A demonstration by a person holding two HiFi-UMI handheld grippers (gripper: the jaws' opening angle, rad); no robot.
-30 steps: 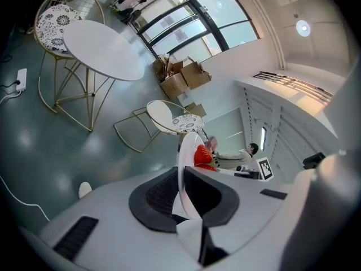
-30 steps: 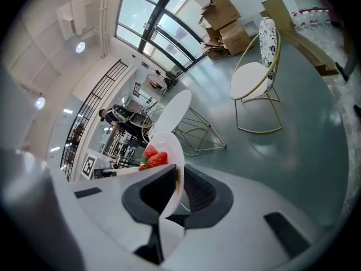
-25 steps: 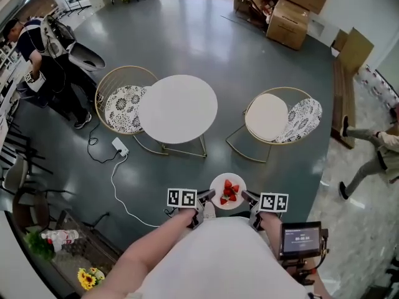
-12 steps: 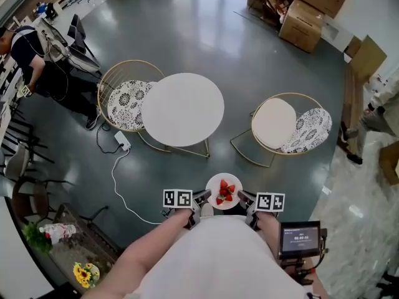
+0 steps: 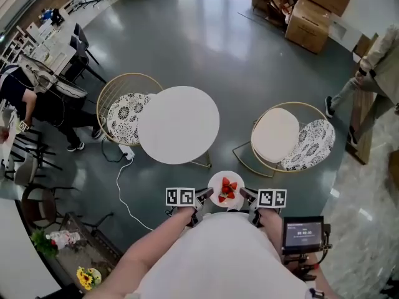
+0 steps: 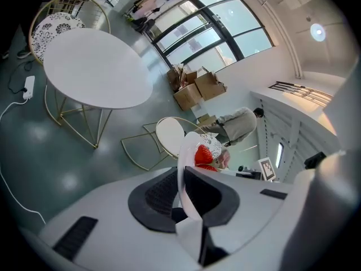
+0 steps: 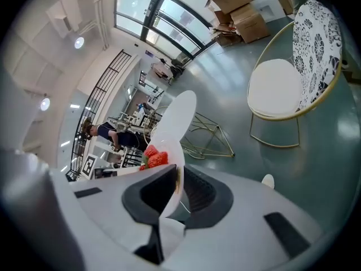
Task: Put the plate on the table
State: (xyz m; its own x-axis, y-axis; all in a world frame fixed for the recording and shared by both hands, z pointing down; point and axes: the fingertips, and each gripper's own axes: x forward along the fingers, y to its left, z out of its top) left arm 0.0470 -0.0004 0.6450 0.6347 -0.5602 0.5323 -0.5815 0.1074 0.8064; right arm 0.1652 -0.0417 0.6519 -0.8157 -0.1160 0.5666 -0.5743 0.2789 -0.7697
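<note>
A small white plate (image 5: 225, 190) with red strawberries (image 5: 228, 189) on it hangs above the floor, close to my body. My left gripper (image 5: 203, 198) is shut on its left rim and my right gripper (image 5: 244, 197) is shut on its right rim. In the left gripper view the plate's rim (image 6: 184, 168) stands edge-on between the jaws, strawberries (image 6: 204, 155) beyond. The right gripper view shows the rim (image 7: 175, 179) pinched likewise, strawberries (image 7: 153, 157) at the left. The round white table (image 5: 179, 124) stands ahead and a little to the left, its top bare.
A gold wire chair with a patterned cushion (image 5: 125, 108) stands left of the table, another chair (image 5: 285, 137) to its right. A power strip and white cable (image 5: 123, 167) lie on the floor. People stand at the far left (image 5: 25, 98) and far right (image 5: 374, 58). Cardboard boxes (image 5: 315, 8) are stacked behind.
The view has shifted closer to the table with the plate still held between both grippers. The person at the right has walked farther back; the one at the left has moved.
</note>
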